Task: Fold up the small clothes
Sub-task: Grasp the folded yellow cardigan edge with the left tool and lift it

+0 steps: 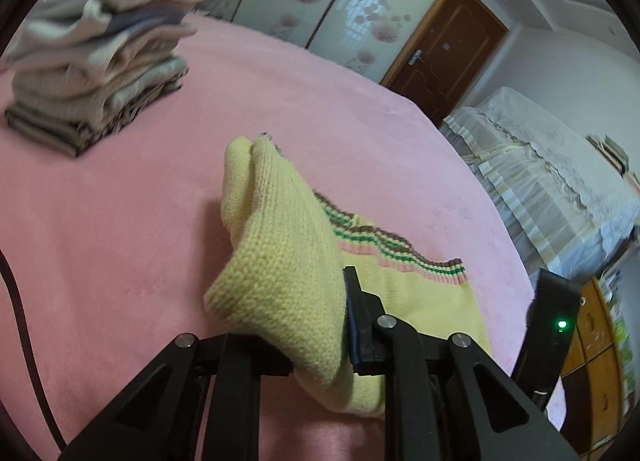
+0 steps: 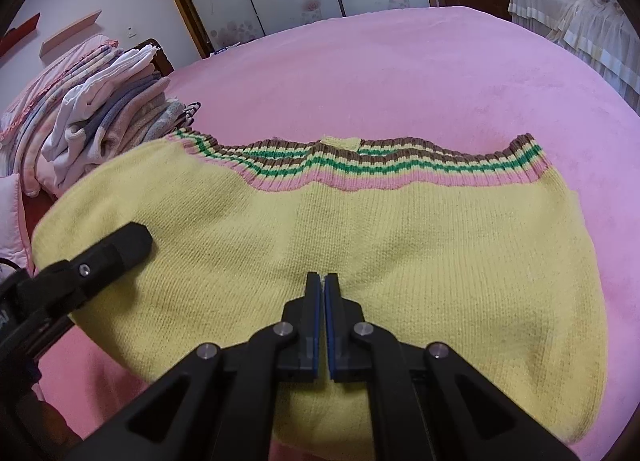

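Yellow knit sweater [image 2: 360, 241] lies on the pink bed [image 2: 400, 73], striped hem [image 2: 360, 165] at its far edge.

Left gripper [image 1: 316, 325] is clamped on a fold of the sweater: knit bunches up between its fingers [image 1: 362, 325] and lifts off the bed.

Right gripper [image 2: 322, 293] sits over the sweater's middle, blue pads [image 2: 317, 325] pressed nearly together. Can't tell if any knit is pinched between them.

Stack of folded clothes [image 1: 96, 73] sits far left on the bed, well apart from the sweater in the left view.
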Tool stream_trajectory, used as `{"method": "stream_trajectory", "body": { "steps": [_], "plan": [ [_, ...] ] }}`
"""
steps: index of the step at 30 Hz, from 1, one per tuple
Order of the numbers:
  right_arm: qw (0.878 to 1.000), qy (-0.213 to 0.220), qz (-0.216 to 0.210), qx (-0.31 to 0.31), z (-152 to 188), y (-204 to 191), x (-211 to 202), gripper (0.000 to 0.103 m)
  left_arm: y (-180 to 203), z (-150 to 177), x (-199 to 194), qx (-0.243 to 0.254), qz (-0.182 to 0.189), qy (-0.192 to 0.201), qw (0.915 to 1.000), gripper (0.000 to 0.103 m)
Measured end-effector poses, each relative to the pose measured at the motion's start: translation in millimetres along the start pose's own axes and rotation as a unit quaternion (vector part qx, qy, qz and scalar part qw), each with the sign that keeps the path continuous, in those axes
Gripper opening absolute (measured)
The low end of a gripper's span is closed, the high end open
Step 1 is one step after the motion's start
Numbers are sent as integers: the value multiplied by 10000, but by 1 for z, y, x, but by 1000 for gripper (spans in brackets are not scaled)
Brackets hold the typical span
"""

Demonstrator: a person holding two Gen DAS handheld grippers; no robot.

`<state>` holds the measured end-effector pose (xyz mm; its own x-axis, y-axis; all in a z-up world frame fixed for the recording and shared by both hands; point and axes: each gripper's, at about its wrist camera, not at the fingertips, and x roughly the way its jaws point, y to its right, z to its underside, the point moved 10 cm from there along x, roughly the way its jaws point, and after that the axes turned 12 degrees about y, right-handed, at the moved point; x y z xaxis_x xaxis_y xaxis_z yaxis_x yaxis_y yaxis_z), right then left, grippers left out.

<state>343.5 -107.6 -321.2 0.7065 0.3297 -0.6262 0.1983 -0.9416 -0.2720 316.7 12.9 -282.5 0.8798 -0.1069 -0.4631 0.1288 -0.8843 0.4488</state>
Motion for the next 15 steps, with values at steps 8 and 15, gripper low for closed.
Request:
{"method": "stream_trajectory", "body": {
  "steps": [8,15],
  "plan": [
    [9993,29,-251,273,-8,5,-13,2,27,-10,-3,337,-5,111,9994,13],
    [9987,-39,-381,329,-6,15,-20,2,55,-14,-11,623,42,205,9978,13]
  ]
}}
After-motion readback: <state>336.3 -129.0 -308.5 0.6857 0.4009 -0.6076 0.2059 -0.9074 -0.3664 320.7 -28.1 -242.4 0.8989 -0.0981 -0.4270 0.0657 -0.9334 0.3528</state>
